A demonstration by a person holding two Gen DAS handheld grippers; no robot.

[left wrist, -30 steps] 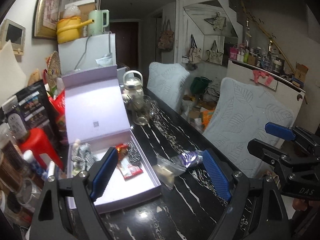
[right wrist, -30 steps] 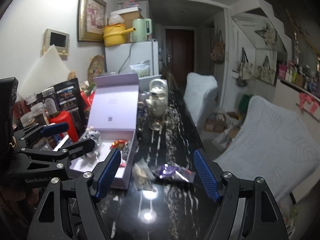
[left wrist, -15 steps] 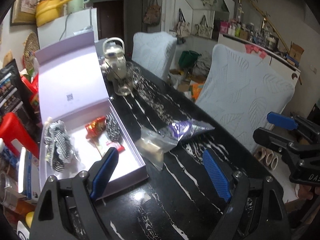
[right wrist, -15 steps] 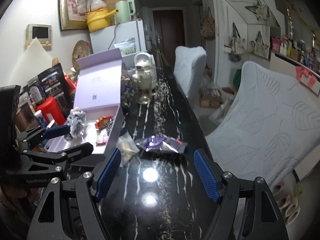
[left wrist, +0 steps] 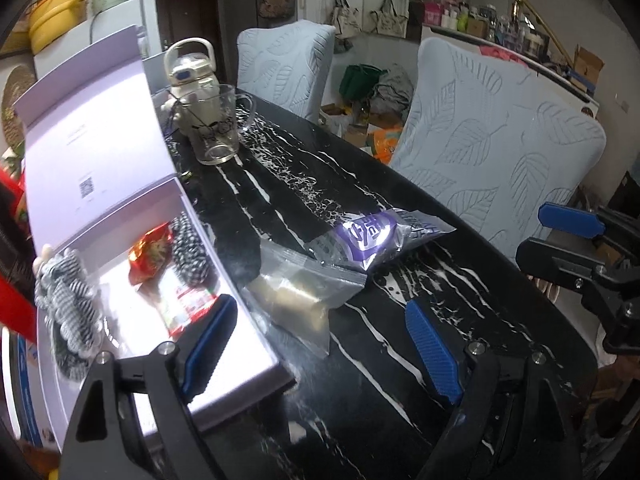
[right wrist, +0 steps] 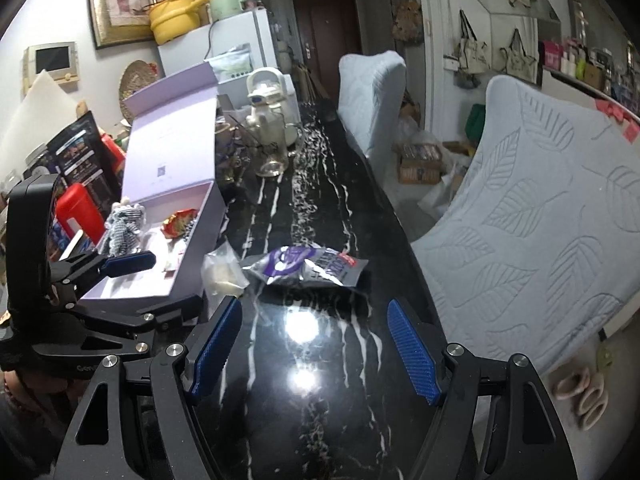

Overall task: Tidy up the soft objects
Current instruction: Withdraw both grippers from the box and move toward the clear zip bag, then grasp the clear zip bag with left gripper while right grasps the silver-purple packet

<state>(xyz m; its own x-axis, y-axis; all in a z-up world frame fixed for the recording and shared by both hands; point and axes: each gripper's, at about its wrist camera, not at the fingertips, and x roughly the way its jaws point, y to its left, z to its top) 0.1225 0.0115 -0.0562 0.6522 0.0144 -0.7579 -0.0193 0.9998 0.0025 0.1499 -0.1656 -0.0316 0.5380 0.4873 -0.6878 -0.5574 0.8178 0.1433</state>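
An open lilac box (left wrist: pixel 236 344) (right wrist: pixel 200 216) lies on the black marbled table, lid raised. Inside it are a black-and-white knitted toy (left wrist: pixel 64 304) (right wrist: pixel 122 228), a red packet (left wrist: pixel 150 254) (right wrist: pixel 176 218), a checked fabric piece (left wrist: pixel 190 248) and a flat red-and-white sachet (left wrist: pixel 188 300). Beside the box lie a clear zip bag (left wrist: pixel 304 292) (right wrist: pixel 222 270) and a purple-and-silver pouch (left wrist: pixel 372 236) (right wrist: pixel 304 266). My left gripper (left wrist: pixel 320 338) hovers open above the clear bag and the box's near edge. My right gripper (right wrist: pixel 314 346) hangs open over bare table, short of the pouch.
A glass mug (left wrist: pixel 214 128) and a white kettle (left wrist: pixel 192 68) stand behind the box. Two chairs with pale leaf-pattern covers (left wrist: pixel 496 152) (right wrist: pixel 372 100) line the table's right side. Jars, a red canister (right wrist: pixel 78 216) and dark packets crowd the left wall.
Both grippers have come down and tipped toward the table, so the box, clear bag and pouch now appear larger and closer. Neither gripper's jaws changed; nothing was picked up.
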